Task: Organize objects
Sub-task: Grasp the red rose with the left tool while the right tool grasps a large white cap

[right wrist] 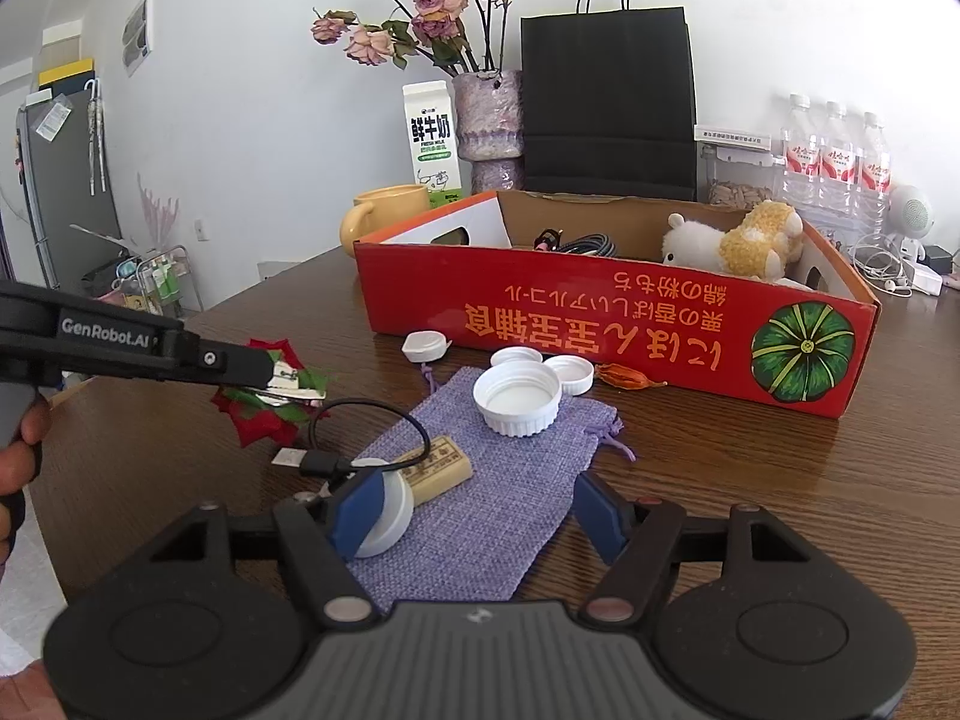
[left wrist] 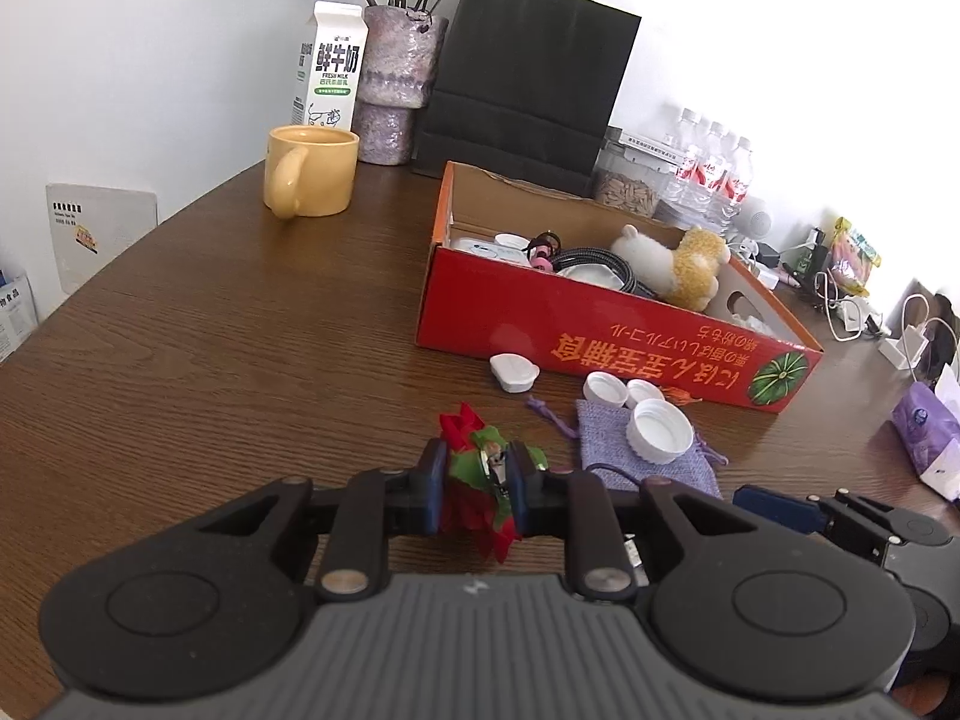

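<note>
My left gripper (left wrist: 477,483) is shut on a red and green fabric flower clip (left wrist: 480,480) and holds it just above the table; the clip also shows in the right wrist view (right wrist: 270,402). My right gripper (right wrist: 480,510) is open over a purple burlap pouch (right wrist: 498,480), with a white cap (right wrist: 390,510) by its left finger. The red cardboard box (right wrist: 600,324) stands behind, holding a plush toy (right wrist: 732,240) and cables. Several white caps (right wrist: 519,396) lie on and near the pouch.
A yellow mug (left wrist: 309,171), milk carton (left wrist: 330,66), flower vase (left wrist: 396,84) and black paper bag (left wrist: 528,78) stand at the back. Water bottles (right wrist: 834,156) are at the back right. A black USB cable (right wrist: 360,420) and a small tan block (right wrist: 432,468) lie near the pouch.
</note>
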Motion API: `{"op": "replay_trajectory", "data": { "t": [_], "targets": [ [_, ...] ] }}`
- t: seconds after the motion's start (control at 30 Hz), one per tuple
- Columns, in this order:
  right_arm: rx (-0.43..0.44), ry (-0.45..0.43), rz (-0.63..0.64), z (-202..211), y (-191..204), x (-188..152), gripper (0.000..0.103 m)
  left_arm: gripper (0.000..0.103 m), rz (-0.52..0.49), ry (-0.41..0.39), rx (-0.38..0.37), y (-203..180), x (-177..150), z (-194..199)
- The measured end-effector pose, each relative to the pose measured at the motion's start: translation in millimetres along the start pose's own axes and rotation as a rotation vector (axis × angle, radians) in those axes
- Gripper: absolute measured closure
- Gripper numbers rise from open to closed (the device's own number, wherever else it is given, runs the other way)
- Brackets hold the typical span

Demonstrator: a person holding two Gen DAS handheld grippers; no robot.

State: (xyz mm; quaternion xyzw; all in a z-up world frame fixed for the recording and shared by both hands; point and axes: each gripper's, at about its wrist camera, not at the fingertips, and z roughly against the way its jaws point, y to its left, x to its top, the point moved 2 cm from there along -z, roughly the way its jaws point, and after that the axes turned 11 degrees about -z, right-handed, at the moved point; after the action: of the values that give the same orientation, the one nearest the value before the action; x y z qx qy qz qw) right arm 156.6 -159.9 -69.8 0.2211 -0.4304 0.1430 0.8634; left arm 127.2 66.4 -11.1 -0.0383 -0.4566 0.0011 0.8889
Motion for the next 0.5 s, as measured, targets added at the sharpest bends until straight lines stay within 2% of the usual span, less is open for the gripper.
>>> {"op": "replay_trajectory", "data": {
  "t": [0.3,0.5],
  "targets": [
    [-0.004,-0.004,-0.001,1,0,0,0.033,0.081,-0.006,-0.010,0.028,2,0,4],
    [0.005,-0.062,-0.021,13,-6,13,0.033,0.081,-0.003,-0.022,0.042,5,3,8]
  ]
}}
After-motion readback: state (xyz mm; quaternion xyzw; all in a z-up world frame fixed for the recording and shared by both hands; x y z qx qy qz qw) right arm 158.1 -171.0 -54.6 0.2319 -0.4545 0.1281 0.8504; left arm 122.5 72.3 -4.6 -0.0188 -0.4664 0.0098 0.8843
